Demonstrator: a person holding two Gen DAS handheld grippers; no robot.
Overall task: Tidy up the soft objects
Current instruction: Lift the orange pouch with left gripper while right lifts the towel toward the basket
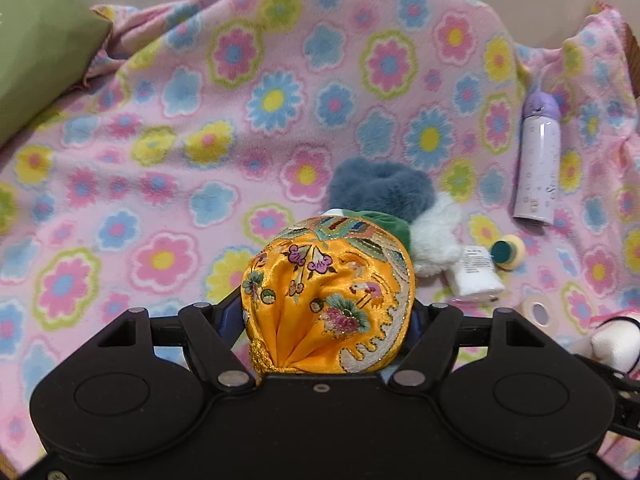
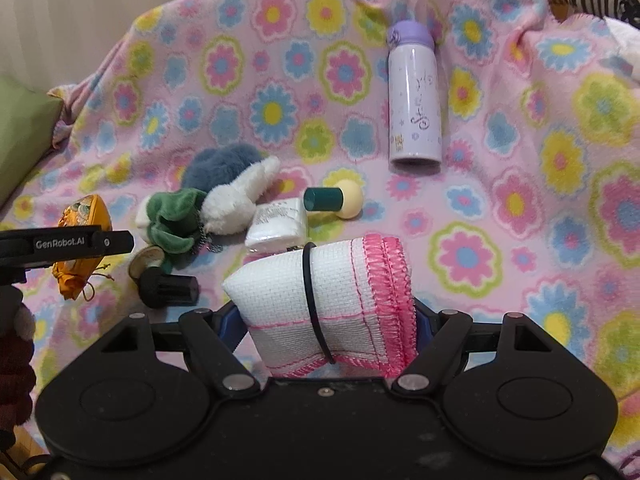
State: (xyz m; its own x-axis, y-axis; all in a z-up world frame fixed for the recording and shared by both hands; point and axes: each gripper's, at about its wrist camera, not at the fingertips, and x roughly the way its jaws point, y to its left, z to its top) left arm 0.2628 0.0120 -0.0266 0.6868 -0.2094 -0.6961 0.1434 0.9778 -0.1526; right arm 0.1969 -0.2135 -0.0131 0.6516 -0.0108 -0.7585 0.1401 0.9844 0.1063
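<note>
Your left gripper point(image 1: 328, 308) has its jaws clamped on the orange embroidered pouch point(image 1: 328, 296), held over the flowered blanket point(image 1: 160, 120) just near of the blue-grey plush point(image 1: 380, 188) and white plush point(image 1: 436, 236). Your right gripper point(image 2: 326, 312) has its jaws clamped on the rolled white cloth point(image 2: 344, 300) with pink edging and a black band. Far right of the plush pile, the lilac bottle point(image 2: 414, 96) lies on the blanket.
</note>
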